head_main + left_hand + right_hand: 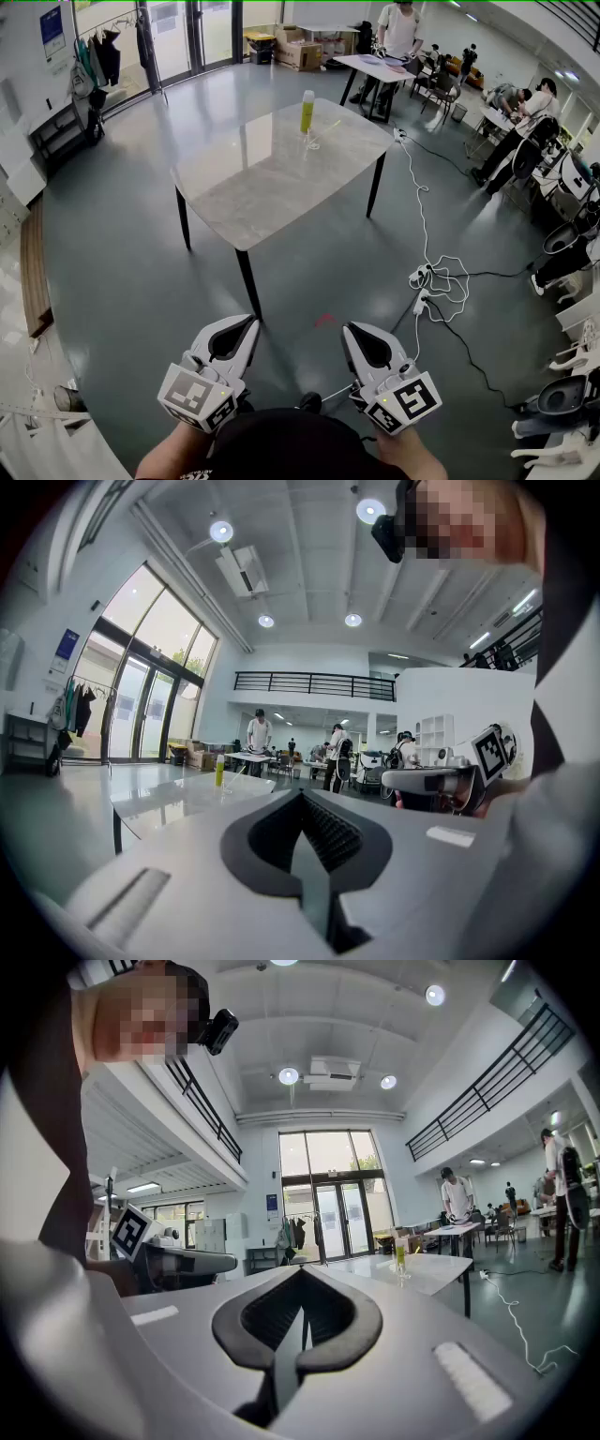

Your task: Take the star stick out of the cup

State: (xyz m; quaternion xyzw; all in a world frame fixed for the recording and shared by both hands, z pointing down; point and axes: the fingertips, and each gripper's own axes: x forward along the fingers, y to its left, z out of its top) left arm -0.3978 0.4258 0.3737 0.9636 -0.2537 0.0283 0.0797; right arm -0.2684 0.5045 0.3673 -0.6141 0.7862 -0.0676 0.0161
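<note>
Head view: the star stick (326, 128) leans in the cup (312, 142) on the table (272, 183), well apart from my left gripper (249, 323) and right gripper (350, 329). Left gripper view: jaws together, empty. Right gripper view: jaws together, empty.

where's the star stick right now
In the head view, the star stick leans near the far edge of the table, just right of the tall yellow-green container.

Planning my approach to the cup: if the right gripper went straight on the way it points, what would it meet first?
Nothing nearby: only open floor lies ahead of the right gripper. Its shut jaws aim left of the cup, about at the near edge of the table; depth is unclear.
</note>
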